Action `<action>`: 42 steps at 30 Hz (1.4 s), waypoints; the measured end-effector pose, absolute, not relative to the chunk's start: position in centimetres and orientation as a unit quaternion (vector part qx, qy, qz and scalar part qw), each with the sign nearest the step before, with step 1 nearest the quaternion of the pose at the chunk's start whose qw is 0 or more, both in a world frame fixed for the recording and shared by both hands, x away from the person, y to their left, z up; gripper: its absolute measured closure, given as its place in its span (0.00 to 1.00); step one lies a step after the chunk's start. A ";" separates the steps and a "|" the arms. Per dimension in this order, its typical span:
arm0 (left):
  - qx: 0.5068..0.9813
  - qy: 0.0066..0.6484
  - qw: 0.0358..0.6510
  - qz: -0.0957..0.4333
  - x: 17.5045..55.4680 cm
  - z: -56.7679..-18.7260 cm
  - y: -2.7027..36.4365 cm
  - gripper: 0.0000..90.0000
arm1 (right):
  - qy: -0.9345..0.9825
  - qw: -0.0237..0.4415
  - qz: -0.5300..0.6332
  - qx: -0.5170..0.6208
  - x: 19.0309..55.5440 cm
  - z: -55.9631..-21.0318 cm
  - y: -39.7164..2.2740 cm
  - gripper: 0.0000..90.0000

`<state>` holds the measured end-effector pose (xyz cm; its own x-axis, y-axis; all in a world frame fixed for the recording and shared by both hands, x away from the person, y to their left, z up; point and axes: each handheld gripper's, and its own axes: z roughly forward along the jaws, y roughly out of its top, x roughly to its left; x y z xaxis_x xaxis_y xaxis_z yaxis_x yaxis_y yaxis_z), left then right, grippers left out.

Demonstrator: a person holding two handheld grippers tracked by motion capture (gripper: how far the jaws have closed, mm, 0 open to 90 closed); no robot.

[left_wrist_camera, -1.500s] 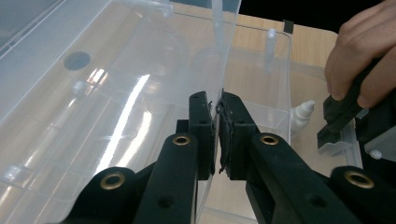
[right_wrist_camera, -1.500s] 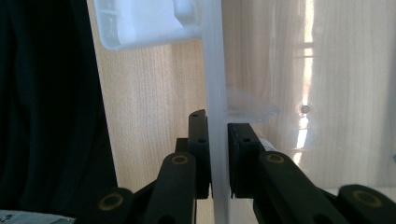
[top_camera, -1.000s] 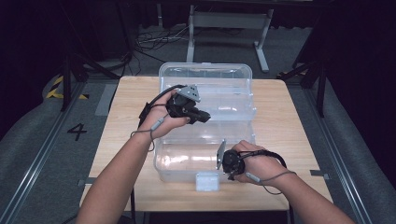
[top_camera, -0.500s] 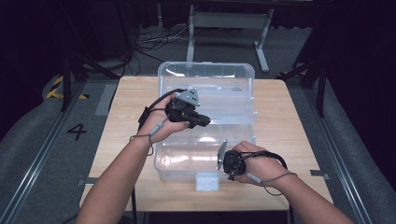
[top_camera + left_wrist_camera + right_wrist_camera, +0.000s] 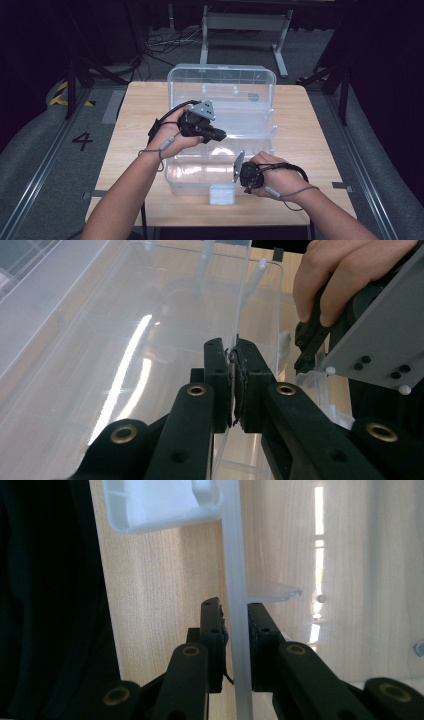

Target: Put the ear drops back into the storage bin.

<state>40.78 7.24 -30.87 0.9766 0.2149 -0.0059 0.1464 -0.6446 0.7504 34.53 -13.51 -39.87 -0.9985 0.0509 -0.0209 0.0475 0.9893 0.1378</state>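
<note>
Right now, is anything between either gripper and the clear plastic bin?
Nothing visible. The left gripper is shut on a thin wall of the clear bin, and the right gripper is clamped on its near rim.

A recording lab or studio is showing here: a lone wooden worktop (image 5: 310,135) is standing on grey floor (image 5: 50,150), black curtains are hanging at both sides, cables (image 5: 160,42) are lying at the upper left, and a "4" (image 5: 82,141) is marking the floor at left.

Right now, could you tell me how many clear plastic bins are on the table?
1: a clear plastic bin at the middle of the wooden table, its lid swung open toward the person. Nothing suggests another hidden.
</note>
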 end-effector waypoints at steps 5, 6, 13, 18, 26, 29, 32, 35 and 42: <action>0.907 0.097 0.407 0.039 40.3 -31.0 7.2 0.95 | 0.997 0.015 0.069 0.028 34.4 -39.9 -13.5 0.90; 0.908 0.097 0.406 0.037 40.3 -31.0 7.3 0.95 | 0.997 0.017 0.066 0.028 34.4 -39.8 -13.5 0.90; 0.909 0.099 0.404 0.034 39.6 -31.2 7.1 0.95 | 0.997 0.027 0.067 0.025 34.1 -39.8 -13.5 0.89; 0.909 0.096 0.403 0.031 39.3 -31.4 7.2 0.95 | 0.997 0.029 0.066 0.022 34.1 -39.7 -13.6 0.89; 0.910 0.099 0.401 0.023 38.9 -31.6 7.2 0.95 | 0.997 0.035 0.071 0.022 34.0 -39.8 -13.5 0.89; 0.910 0.098 0.402 0.019 38.8 -31.7 7.2 0.95 | 0.997 0.036 0.071 0.021 34.0 -39.8 -13.5 0.89; 0.911 0.099 0.400 0.018 38.6 -31.8 7.1 0.95 | 0.997 0.037 0.069 0.022 34.0 -39.8 -13.5 0.89; 0.912 0.099 0.399 0.017 38.5 -31.8 7.1 0.94 | 0.997 0.040 0.069 0.022 33.9 -39.8 -13.5 0.89; 0.912 0.097 0.397 0.016 38.6 -31.8 7.0 0.94 | 0.997 0.042 0.068 0.024 33.9 -39.7 -13.5 0.89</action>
